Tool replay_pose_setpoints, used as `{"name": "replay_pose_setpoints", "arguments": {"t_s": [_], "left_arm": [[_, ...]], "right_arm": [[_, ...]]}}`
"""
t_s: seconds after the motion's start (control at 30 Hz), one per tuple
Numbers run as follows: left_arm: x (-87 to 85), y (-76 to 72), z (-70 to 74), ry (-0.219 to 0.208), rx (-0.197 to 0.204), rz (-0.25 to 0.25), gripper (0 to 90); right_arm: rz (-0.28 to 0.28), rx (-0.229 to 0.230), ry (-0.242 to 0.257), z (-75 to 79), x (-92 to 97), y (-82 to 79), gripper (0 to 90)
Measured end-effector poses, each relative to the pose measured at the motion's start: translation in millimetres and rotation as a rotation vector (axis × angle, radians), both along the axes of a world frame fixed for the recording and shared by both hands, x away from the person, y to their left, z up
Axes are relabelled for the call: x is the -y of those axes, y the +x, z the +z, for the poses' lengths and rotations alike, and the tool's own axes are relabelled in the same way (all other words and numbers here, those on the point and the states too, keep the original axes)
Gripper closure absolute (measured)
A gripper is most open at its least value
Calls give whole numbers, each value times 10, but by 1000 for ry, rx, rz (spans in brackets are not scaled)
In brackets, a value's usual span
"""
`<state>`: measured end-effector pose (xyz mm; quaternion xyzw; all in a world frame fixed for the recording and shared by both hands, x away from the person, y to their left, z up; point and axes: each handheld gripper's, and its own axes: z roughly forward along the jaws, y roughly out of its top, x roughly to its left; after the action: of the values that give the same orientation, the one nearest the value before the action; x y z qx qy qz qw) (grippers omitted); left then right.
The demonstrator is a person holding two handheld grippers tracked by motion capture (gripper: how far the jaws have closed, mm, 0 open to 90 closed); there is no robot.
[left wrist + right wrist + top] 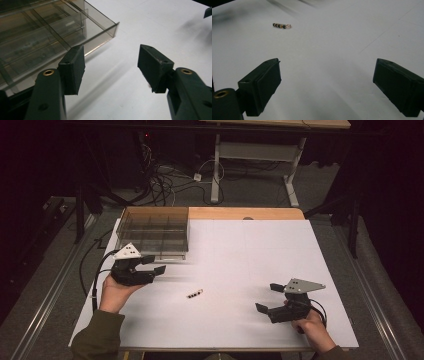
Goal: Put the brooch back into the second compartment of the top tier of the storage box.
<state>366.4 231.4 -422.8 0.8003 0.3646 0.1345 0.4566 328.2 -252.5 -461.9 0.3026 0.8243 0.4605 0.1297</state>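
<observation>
A small dark-and-light banded piece (195, 294) lies on the white table top (250, 255) between my two grippers; in the right gripper view this piece (281, 25) is far ahead to the left. My left gripper (154, 264) is held in a hand just in front of a clear smoky compartment box (152, 232). Its jaws stand open with nothing between them, and in its own view the left gripper (111, 62) points past the box's near corner (110, 28). My right gripper (267, 297) rests at the front right, and in its own view that gripper (327, 75) is open and empty.
The compartment box sits at the table's back left, its dividers visible through the walls. Beyond the table's wooden back edge (240, 213) are cables on the floor (165, 180) and a white desk frame (250, 160). Metal rails run along both sides.
</observation>
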Motion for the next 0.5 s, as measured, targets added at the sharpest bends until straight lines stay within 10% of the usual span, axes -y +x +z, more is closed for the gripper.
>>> {"name": "replay_pose_setpoints", "arguments": {"t_s": [0.5], "left_arm": [[132, -197, -125, -4, 26, -37, 330]], "right_arm": [[3, 4, 6, 2, 9, -9, 85]]}}
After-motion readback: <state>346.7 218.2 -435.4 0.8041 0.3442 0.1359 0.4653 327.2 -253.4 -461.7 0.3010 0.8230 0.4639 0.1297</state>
